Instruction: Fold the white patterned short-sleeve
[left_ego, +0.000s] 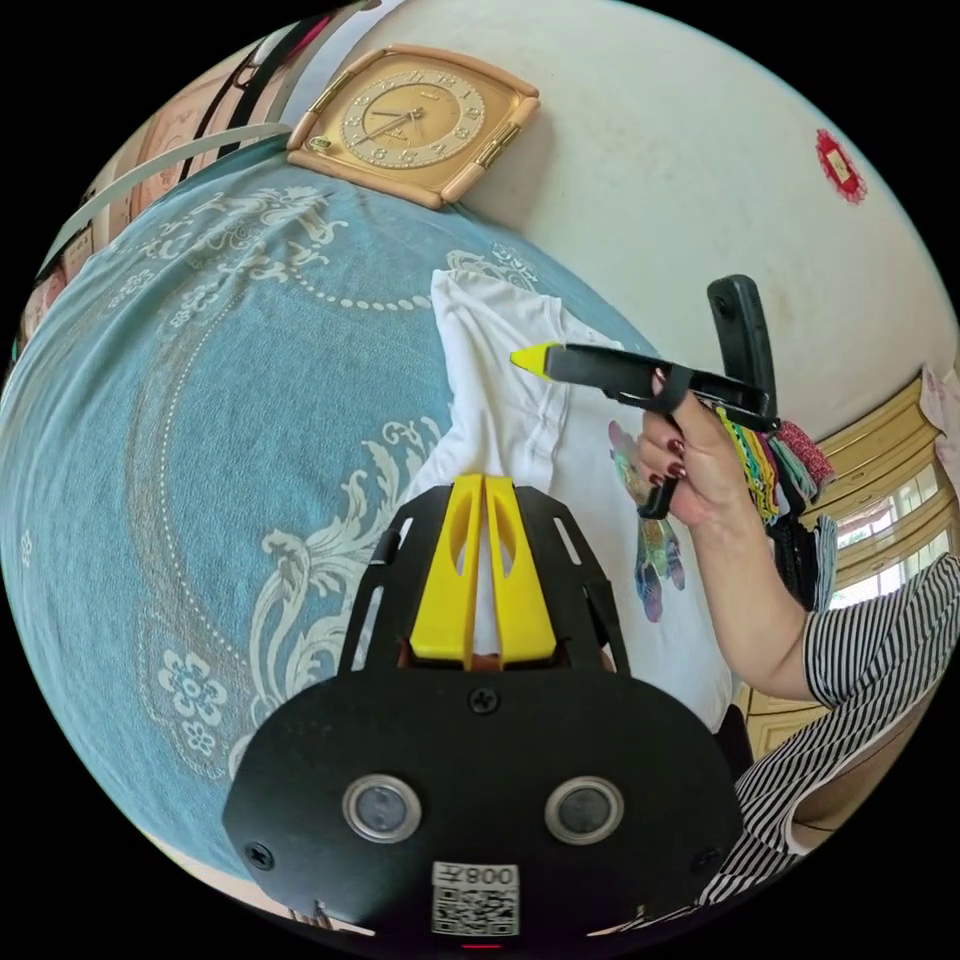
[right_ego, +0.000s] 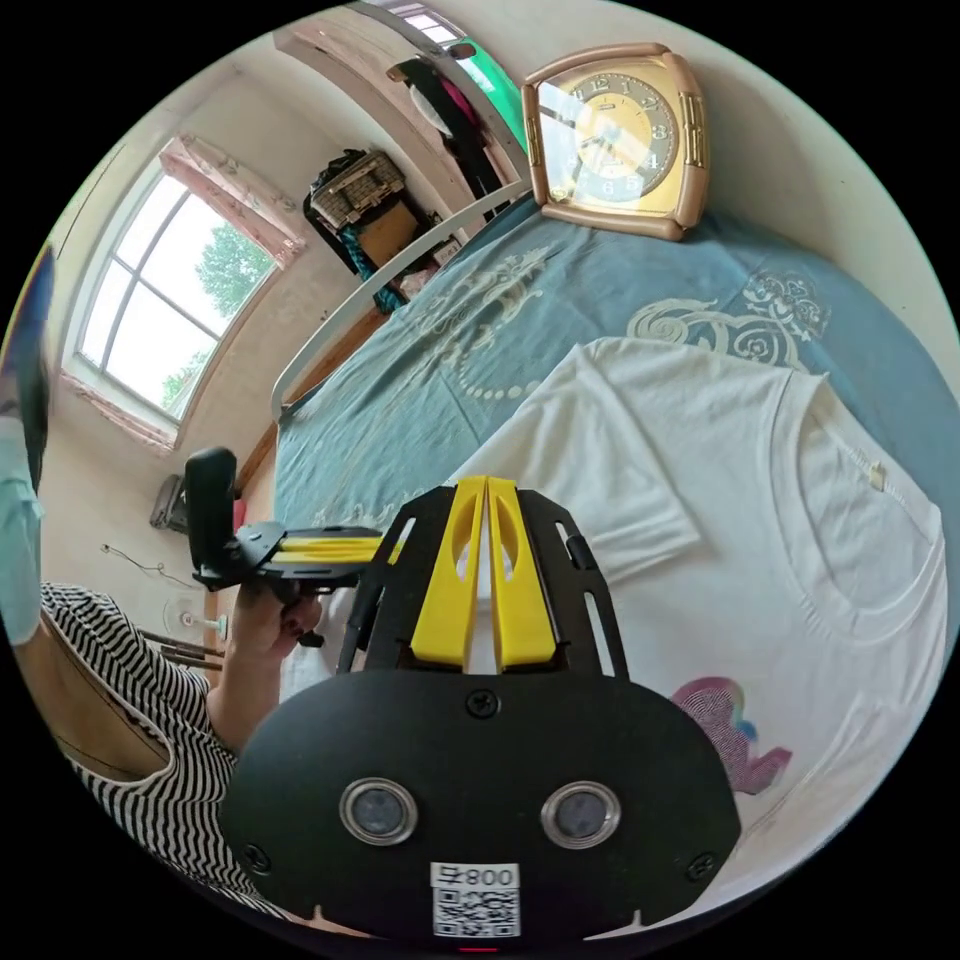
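On blue bedspread (right_ego: 620, 290), white tee (right_ego: 800, 560) flat w/ colourful print.

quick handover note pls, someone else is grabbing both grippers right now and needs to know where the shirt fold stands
Left gripper: yellow jaws together, over the near edge of the white short-sleeve T-shirt with a colourful print; whether cloth is pinched cannot be told.
Right gripper: jaws together, above the shirt near one sleeve; a grip cannot be told either.
Shirt: lies front up on the blue bedspread with pale floral pattern, neckline toward the gold square clock at the wall.
Done: shirt spread fairly flat, one sleeve lying out to the side.
Left: every fold, sleeves inward, then the body.
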